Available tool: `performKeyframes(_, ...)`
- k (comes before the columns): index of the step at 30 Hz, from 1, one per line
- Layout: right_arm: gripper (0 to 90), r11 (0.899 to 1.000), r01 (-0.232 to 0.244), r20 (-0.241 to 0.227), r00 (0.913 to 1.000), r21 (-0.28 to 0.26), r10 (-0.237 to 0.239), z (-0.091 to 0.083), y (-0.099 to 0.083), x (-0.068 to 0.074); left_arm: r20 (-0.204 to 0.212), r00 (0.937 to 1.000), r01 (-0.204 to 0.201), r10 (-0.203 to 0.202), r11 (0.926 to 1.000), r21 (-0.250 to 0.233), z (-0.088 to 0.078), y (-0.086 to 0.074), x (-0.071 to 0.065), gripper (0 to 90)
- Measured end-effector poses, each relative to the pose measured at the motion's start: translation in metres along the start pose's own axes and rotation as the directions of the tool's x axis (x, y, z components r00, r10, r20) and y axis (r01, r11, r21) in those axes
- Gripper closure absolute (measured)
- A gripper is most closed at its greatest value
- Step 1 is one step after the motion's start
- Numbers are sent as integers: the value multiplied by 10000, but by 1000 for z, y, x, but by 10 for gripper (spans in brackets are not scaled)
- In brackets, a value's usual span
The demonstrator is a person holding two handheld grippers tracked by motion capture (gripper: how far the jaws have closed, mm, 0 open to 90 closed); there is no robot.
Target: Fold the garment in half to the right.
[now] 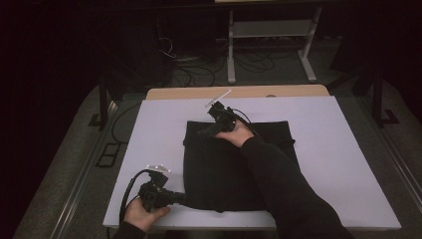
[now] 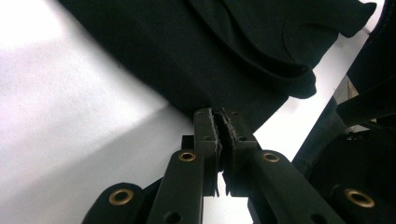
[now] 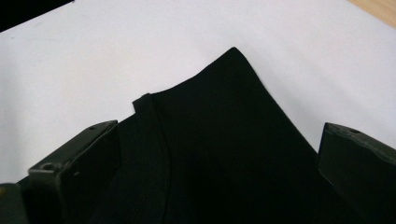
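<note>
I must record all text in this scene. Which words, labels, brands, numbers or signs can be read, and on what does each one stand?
No readable text in any view.
Black garment: plain, no print or label showing.
White board: blank.
Left gripper, shut on the garment's edge: no marking.
Right gripper, jaws wide apart over the garment: no marking.
Background shelf: too dark and small to tell.

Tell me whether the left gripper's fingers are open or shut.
Shut: the left gripper pinches the black cloth garment at its near-left corner, fingers pressed together.
</note>
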State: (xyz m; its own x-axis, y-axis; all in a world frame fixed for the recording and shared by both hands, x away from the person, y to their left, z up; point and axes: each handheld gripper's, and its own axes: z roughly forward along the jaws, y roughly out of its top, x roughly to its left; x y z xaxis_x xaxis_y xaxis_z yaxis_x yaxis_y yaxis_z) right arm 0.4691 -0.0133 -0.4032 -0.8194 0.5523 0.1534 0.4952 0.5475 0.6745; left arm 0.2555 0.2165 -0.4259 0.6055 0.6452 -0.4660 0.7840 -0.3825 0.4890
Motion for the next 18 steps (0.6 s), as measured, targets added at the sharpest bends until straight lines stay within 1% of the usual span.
performKeyframes(1,0,10000,74,25,10000,30,-74,1,0,-1,1,10000,1,-1,10000,-30,0,0,-1,841)
performKeyframes(4,0,10000,20,79,10000,96,-21,5,3,-1,11,10000,-3,3,10000,-78,-1,0,-1,841)
performKeyframes(5,0,9999,71,96,9999,101,-72,7,3,-1,17,10000,3,-3,10000,-75,-1,0,0,842)
performKeyframes(6,0,9999,21,71,10000,120,-22,8,4,0,29,10000,14,-14,10000,-80,-1,0,0,842)
performKeyframes(10,0,9997,140,63,9999,194,-141,14,8,1,32,10000,1,-1,10000,-54,0,1,0,841)
performKeyframes(13,0,9997,117,13,9999,199,-118,18,9,3,48,10000,-31,31,10000,-53,0,1,-1,842)
performKeyframes(15,0,9996,179,15,9998,230,-179,20,9,3,54,10000,-11,11,10000,-65,0,1,0,841)
performKeyframes(17,0,9996,102,19,9999,255,-103,22,10,2,48,10000,-11,11,10000,-57,0,1,0,841)
performKeyframes(18,0,9996,139,41,9999,236,-140,23,10,1,48,10000,-13,13,10000,-52,0,1,0,841)
